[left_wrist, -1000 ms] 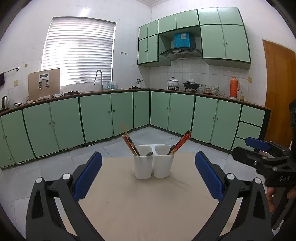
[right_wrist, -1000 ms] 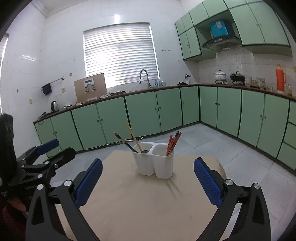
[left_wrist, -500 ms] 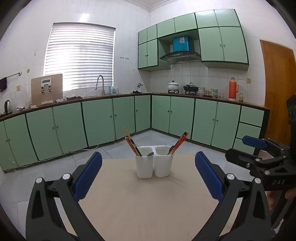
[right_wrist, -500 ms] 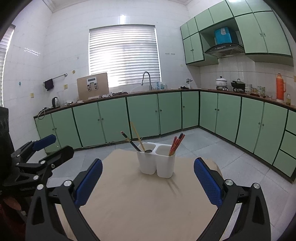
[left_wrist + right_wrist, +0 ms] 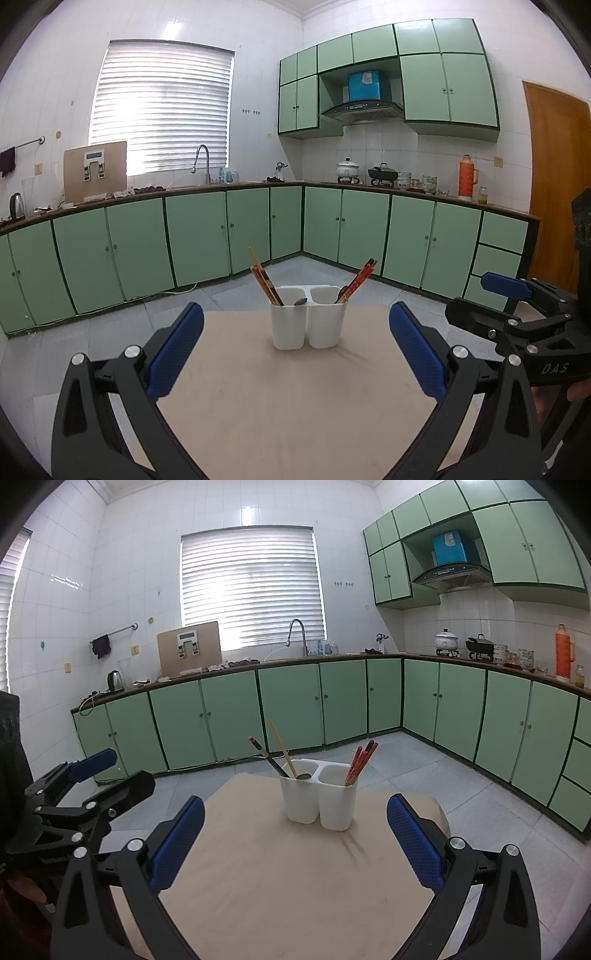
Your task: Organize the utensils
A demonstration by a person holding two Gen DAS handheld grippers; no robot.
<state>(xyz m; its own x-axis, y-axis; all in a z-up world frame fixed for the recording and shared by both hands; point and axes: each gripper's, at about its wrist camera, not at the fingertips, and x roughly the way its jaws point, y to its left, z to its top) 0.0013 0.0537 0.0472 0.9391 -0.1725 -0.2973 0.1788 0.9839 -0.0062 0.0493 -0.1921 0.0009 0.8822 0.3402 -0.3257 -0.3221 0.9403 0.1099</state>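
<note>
The white two-cup holder is seen at the centre of both wrist views, standing upright on the beige table, straight ahead of both tongs and well apart from them. Red chopsticks lean toward the upper right out of its right cup; more chopsticks and a spoon lean toward the upper left out of its left cup. The left gripper and the right gripper are both held with fingers spread wide, nothing between them. Neither is judged clearly nearer; no loose utensil is seen on the table.
</note>
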